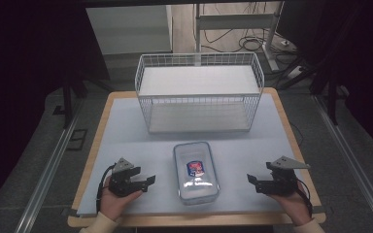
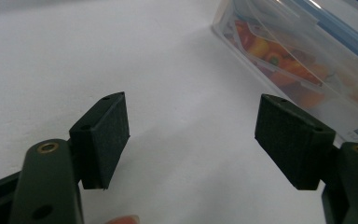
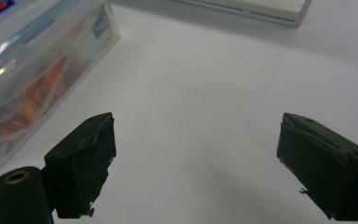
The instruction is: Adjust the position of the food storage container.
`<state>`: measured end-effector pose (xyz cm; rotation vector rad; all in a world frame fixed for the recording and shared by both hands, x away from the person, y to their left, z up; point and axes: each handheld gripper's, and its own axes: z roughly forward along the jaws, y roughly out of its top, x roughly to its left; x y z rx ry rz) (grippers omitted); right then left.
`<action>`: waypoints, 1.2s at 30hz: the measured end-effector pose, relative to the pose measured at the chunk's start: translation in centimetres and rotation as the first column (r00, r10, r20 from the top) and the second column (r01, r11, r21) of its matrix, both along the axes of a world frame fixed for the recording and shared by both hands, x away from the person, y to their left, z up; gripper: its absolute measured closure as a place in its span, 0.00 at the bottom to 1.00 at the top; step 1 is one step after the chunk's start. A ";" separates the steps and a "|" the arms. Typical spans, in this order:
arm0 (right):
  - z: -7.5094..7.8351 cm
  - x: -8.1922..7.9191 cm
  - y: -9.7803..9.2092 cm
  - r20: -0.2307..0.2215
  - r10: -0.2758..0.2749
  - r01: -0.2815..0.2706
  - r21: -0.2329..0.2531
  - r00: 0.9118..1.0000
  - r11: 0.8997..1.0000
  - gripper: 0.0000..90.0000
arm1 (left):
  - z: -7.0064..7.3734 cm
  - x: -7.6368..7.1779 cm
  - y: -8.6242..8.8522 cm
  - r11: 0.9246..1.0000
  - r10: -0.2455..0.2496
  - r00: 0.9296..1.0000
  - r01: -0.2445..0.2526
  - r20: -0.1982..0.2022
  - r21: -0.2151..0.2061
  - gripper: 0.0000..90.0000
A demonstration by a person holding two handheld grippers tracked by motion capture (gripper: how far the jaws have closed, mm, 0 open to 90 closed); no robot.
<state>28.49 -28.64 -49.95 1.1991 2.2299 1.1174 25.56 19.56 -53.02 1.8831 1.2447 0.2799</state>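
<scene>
Food container (image 1: 196, 172): clear lidded box, near the worktop's (image 1: 126, 131) front edge, midway between grippers.
Wire basket (image 1: 199, 92): at rear edge.
Left gripper (image 1: 148, 181): jaws apart, empty.
Right gripper (image 1: 250, 179): jaws apart, empty.

Black hand-held grippers (image 1: 148, 182), cream sleeves (image 1: 97, 224)

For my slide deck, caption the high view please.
Two open grippers, left and right, flank a lidded clear container before a white wire basket.
</scene>
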 end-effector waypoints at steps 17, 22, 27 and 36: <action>-0.2 -0.2 0.5 -0.026 0.036 -0.037 -0.024 0.999 0.999 0.17 | 0.5 -0.4 -0.4 0.999 -0.043 0.999 0.042 0.021 0.020 0.38; -0.2 -0.3 0.8 -0.039 0.073 -0.074 -0.022 0.997 0.997 0.19 | 0.4 -0.4 -0.4 0.999 -0.037 0.999 0.037 0.014 0.021 0.36; -0.1 -0.4 1.1 -0.041 0.084 -0.085 -0.026 0.996 0.996 0.20 | 0.4 -0.4 -0.4 0.999 -0.043 0.999 0.043 0.012 0.021 0.35; -0.2 -0.3 1.0 -0.047 0.079 -0.080 -0.029 0.996 0.996 0.20 | 1.9 -1.7 -1.7 0.974 -0.228 0.974 0.228 0.004 -0.005 0.90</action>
